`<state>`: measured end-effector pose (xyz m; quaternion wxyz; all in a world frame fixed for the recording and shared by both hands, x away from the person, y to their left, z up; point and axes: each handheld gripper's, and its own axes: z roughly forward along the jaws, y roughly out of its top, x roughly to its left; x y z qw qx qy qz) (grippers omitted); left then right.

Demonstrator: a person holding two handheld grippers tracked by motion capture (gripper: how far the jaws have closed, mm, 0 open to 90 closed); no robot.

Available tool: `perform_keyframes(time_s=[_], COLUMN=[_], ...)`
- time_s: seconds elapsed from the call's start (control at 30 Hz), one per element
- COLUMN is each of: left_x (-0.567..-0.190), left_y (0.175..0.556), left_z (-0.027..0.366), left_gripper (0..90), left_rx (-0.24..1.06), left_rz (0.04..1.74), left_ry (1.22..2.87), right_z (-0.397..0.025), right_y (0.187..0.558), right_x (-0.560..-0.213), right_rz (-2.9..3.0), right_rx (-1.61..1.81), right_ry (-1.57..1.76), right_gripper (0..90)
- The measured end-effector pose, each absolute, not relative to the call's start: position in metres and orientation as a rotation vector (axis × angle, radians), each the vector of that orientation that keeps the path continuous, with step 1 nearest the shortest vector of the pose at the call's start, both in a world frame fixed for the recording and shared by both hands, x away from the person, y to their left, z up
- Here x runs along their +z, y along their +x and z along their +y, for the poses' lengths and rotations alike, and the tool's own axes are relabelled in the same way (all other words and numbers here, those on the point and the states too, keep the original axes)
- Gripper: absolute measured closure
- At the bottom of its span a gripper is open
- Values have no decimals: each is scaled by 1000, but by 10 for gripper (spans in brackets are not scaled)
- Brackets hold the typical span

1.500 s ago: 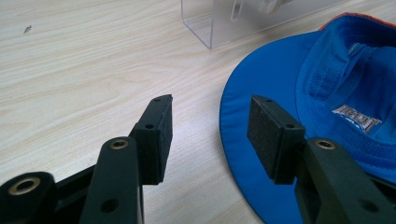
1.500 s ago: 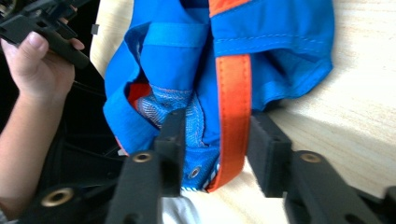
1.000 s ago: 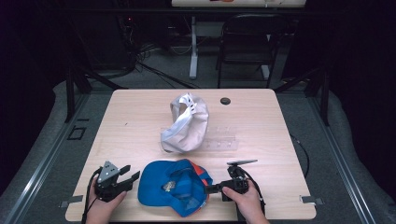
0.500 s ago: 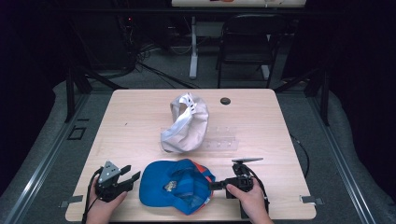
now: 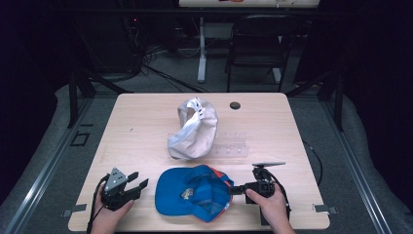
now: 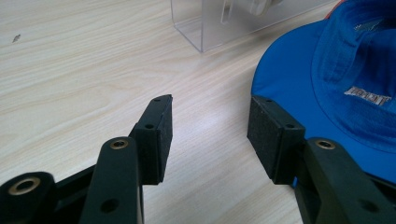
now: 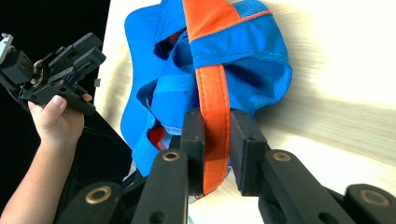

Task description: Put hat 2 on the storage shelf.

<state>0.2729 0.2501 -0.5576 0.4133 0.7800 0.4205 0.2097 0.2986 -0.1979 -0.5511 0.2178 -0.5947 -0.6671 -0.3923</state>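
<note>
Blue cap [image 5: 192, 192] lies at the table's [image 5: 136, 131] near edge; the right gripper [image 7: 215, 140] pinches its orange strap [image 7: 214, 100], while the left gripper [image 6: 210, 135] is spread just left of its brim. Farther off rests a white cap [image 5: 195, 129].

Black claw [image 6: 209, 135] (brass rivets), bare forearms

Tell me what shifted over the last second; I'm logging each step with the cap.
Little moved. The right tool kept its grip on the orange strap of the blue cap, and its hand drew in slightly toward the near table edge. The left tool stayed open beside the cap's brim, touching nothing. The white cap and clear stand stayed put.
</note>
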Motion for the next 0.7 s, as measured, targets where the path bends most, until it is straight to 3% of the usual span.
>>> perform_keyframes(time_s=[0.7], left_x=[-557], left_y=[285], left_z=[231], left_gripper=[509], left_rx=[494], left_rz=[988], left_ry=[1998], right_z=[-244], right_y=[296], right_x=[-529], right_rz=[-1912], right_rx=[-1006], right_ry=[-1810], right_gripper=[776])
